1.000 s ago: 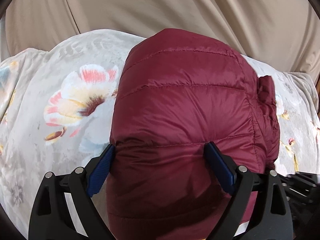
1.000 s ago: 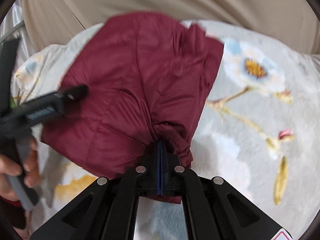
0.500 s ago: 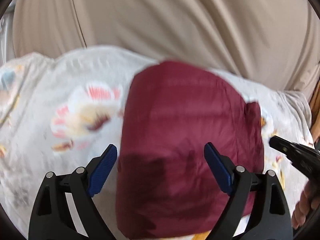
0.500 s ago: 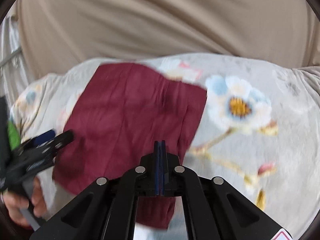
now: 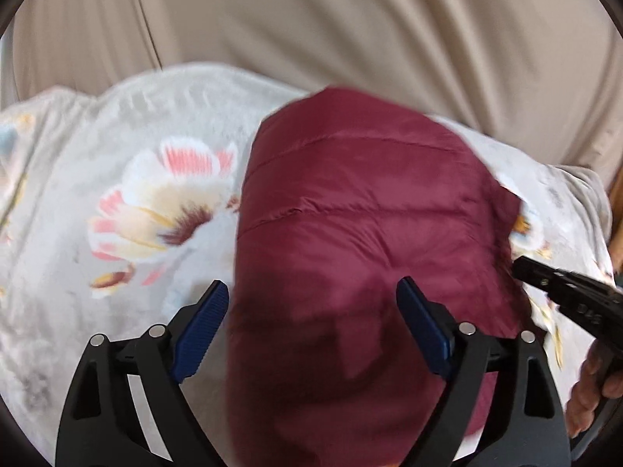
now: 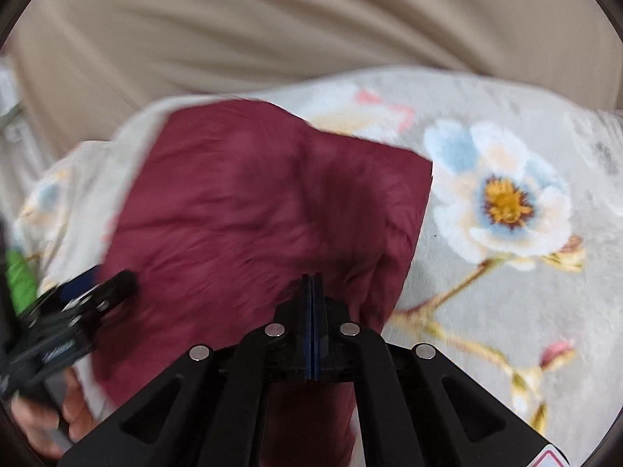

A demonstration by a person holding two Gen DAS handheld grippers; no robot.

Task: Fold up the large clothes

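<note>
A dark red quilted puffer jacket (image 5: 358, 241) lies folded into a compact bundle on a floral blanket (image 5: 117, 179). My left gripper (image 5: 311, 323) is open and hovers above the jacket's near part, its blue pads apart on either side. My right gripper (image 6: 312, 303) is shut with its pads pressed together, held over the jacket's near right edge (image 6: 272, 202); no cloth shows between the pads. Each gripper shows in the other's view, the right gripper at the right edge (image 5: 564, 292) and the left gripper at the lower left (image 6: 70, 323).
Beige fabric (image 5: 350, 19) rises like a backrest behind the blanket. The blanket's flower prints spread left (image 5: 163, 202) and right (image 6: 502, 198) of the jacket. A green object (image 6: 17, 280) shows at the far left edge.
Both grippers have lifted and pulled back from the jacket. The right gripper, which pinched a bunch of jacket cloth a second ago, now has none in it. The jacket lies flatter.
</note>
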